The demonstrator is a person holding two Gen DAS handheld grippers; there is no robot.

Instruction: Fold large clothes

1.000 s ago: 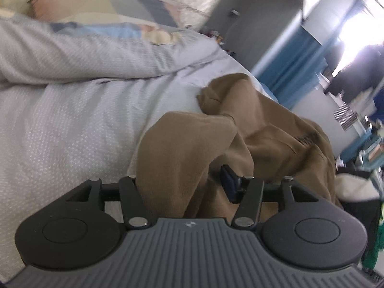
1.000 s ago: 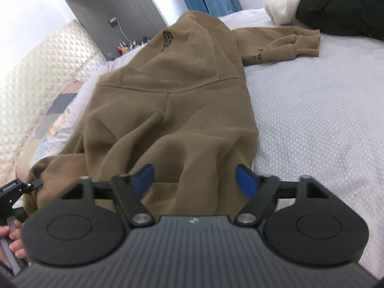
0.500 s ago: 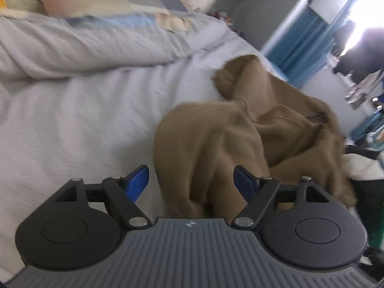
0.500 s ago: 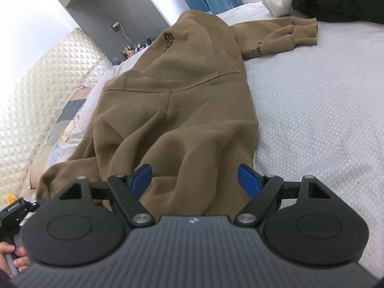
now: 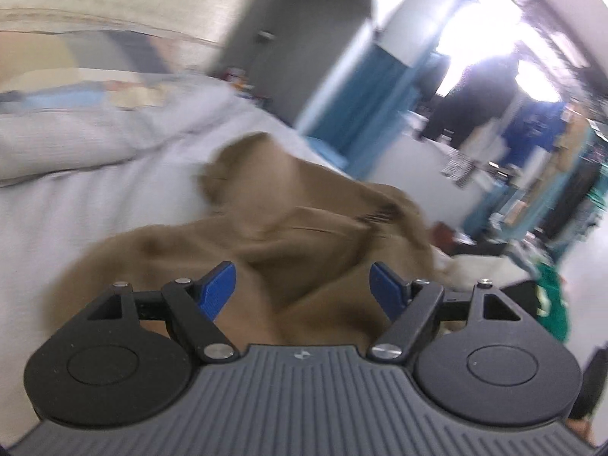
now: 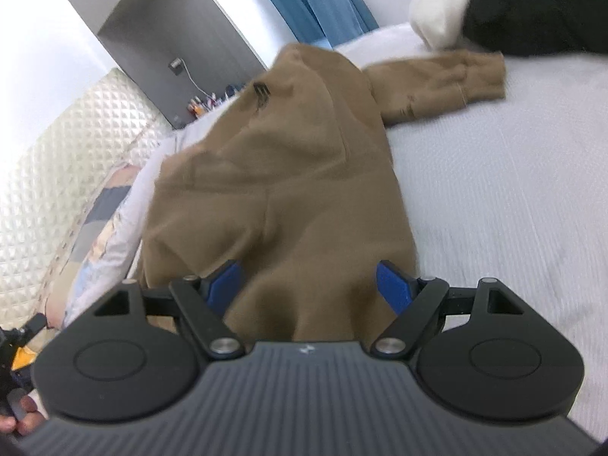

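**Inspector:** Item and location?

**Assistant:** One brown hoodie (image 6: 288, 174), lying on the bed (image 6: 513, 197), on its pale grey cover. In the right wrist view its long axis runs away from the camera: hem nearest the right gripper (image 6: 309, 285), hood farthest, toward the grey cabinet (image 6: 178, 34). One sleeve (image 6: 437, 83) lies out flat to the right, cuff toward the white and black bundles (image 6: 513, 7) at the bed's far edge.

**Inspector:** The left side?

**Assistant:** In the left wrist view the hoodie (image 5: 288, 243) is bunched in folds, hood end (image 5: 243, 159) pointing away toward the blue curtain (image 5: 353, 121). That view is motion-blurred, so seams and the dark chest print are hard to make out. The other sleeve cannot be picked out from the folds.

**Inspector:** Jaws?

**Assistant:** Left gripper (image 5: 302, 285): its jaws have just been opening and stand released, blue pads wide apart, cloth beyond and below them but not pinched. Right: jaws spread, pads clear of the hem that lies between them.

**Inspector:** Pose?

**Assistant:** Both grippers tilt downward toward the garment. The hem's near edge is cut off behind the right gripper's body. A hand (image 6: 22, 418) shows at the lower left corner of the right wrist view, fingers wrapped on a dark handle.
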